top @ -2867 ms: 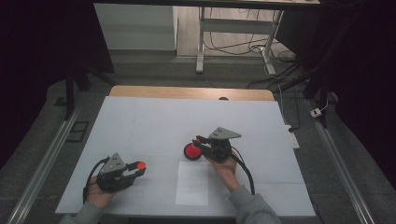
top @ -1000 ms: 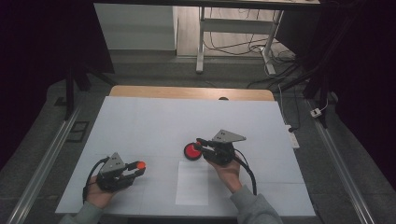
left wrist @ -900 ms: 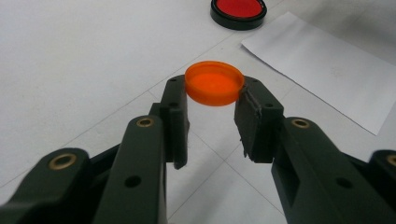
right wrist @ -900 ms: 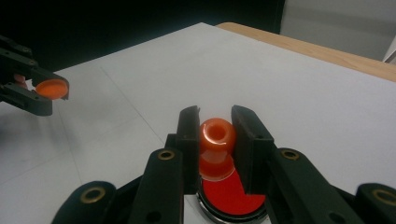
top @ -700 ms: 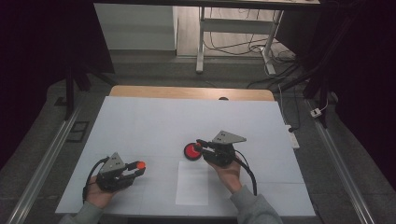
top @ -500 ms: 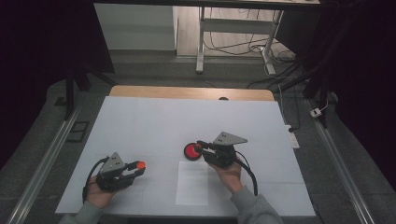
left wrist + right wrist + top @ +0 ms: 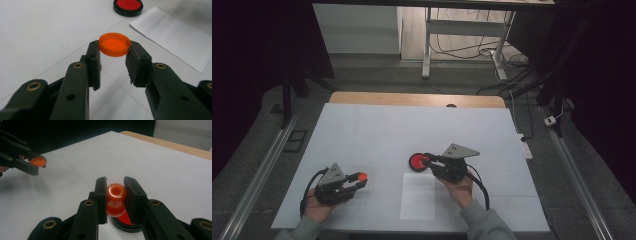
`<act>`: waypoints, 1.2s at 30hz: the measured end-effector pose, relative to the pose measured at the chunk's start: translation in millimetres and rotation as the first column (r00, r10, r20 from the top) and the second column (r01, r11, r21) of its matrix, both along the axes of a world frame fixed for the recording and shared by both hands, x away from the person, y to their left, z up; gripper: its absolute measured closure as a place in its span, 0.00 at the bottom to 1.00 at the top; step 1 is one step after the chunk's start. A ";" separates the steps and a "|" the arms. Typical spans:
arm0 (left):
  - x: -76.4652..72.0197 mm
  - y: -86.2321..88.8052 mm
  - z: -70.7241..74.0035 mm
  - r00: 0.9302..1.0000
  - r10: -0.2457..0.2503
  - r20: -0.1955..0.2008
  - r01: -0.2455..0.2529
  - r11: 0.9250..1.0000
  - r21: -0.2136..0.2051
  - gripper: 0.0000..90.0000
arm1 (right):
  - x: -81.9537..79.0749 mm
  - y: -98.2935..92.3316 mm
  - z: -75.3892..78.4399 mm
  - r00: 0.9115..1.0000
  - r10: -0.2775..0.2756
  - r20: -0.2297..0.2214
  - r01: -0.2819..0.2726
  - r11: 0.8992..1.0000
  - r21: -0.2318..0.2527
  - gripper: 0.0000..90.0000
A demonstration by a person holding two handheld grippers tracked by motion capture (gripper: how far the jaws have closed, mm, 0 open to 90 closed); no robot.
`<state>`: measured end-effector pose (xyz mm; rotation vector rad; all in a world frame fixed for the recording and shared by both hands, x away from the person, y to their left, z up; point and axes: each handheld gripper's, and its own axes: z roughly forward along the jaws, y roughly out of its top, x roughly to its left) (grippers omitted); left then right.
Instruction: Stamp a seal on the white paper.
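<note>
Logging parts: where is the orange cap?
The orange cap sits clamped in the left gripper, at the table's near left, left of the paper.

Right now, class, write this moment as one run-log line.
left gripper: shut on orange cap | right gripper: shut on orange stamp over red ink pad | white paper: flat on table

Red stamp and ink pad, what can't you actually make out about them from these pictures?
- Right gripper view: the stamp face is hidden against the ink pad; the right gripper jaws cover the pad's sides, and the bottom edge cuts it off.
- High view: the stamp is too small, merged with the pad.
- Left gripper view: the orange cap underside faces down, unseen.
</note>
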<state>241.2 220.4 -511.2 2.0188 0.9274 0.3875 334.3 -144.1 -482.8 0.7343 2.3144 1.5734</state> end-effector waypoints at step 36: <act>0.2 -0.6 -0.4 1.000 -0.004 -0.003 0.004 1.000 0.000 0.72 | -18.4 -6.6 2.1 0.999 0.047 0.001 -0.047 0.999 0.005 0.80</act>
